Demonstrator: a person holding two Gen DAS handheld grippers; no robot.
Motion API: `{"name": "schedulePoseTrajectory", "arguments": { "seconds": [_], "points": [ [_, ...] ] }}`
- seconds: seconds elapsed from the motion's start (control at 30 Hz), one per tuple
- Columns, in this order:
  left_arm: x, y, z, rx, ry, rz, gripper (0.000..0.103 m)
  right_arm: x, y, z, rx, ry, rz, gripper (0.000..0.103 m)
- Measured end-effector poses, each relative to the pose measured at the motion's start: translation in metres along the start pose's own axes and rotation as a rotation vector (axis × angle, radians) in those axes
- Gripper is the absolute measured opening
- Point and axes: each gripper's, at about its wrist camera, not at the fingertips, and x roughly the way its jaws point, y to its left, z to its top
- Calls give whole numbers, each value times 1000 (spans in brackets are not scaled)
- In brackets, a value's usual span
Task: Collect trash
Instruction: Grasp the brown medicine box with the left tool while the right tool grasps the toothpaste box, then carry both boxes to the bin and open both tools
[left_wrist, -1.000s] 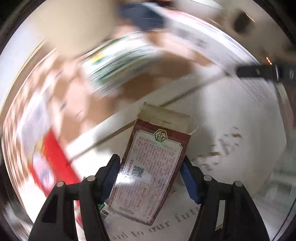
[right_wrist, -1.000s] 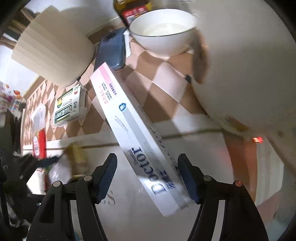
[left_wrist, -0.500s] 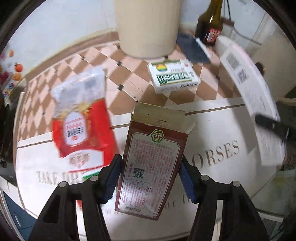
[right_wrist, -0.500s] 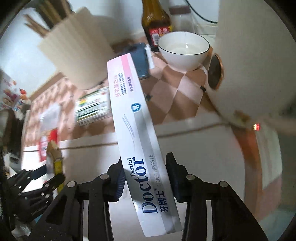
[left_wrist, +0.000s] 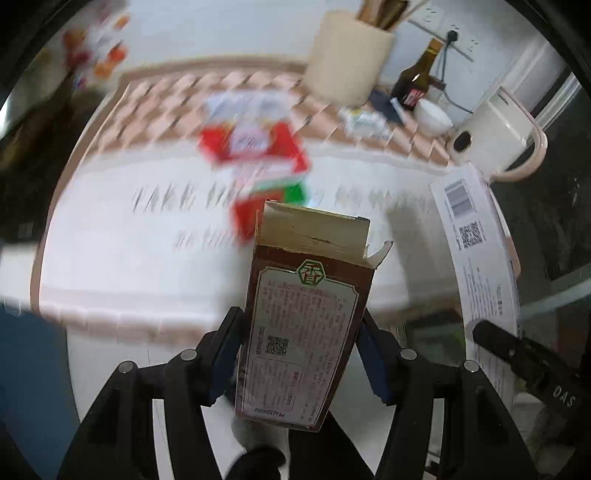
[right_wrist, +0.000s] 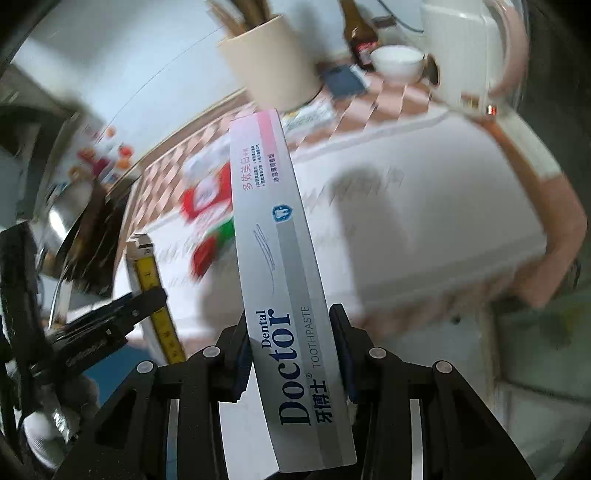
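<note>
My left gripper (left_wrist: 301, 354) is shut on an opened brown carton (left_wrist: 303, 325) and holds it in the air in front of the table edge. My right gripper (right_wrist: 291, 362) is shut on a long silver toothpaste box (right_wrist: 280, 266), also lifted off the table. The toothpaste box also shows at the right of the left wrist view (left_wrist: 476, 251), and the brown carton at the left of the right wrist view (right_wrist: 151, 291). A red and white snack bag (left_wrist: 258, 155) and a small green and white box (left_wrist: 364, 122) lie on the table.
A white tablecloth with printed words (left_wrist: 155, 236) covers the table. At the back stand a beige utensil holder (left_wrist: 347, 55), a dark bottle (left_wrist: 415, 81), a white bowl (left_wrist: 434, 118) and a cream kettle (left_wrist: 495, 136). A dark phone (right_wrist: 345, 79) lies near the holder.
Both grippers have pulled back and up from the table with their boxes. The right gripper has closed on the toothpaste box. The table items look smaller and farther now.
</note>
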Motion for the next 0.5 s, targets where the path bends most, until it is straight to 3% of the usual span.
{"name": "schedulePoseTrajectory", "arguments": {
  "seconds": [0.13, 0.27, 0.43, 0.5],
  "points": [
    [13, 41, -66, -55, 100, 15, 57, 2, 26, -82, 13, 63, 27, 40],
    [52, 75, -120, -136, 229, 22, 57, 35, 34, -153, 12, 190, 22, 40],
    [138, 106, -173, -244, 381, 26, 57, 106, 19, -222, 16, 347, -11, 40],
    [190, 120, -192, -303, 447, 24, 57, 147, 6, -249, 25, 414, -26, 39]
  ]
}}
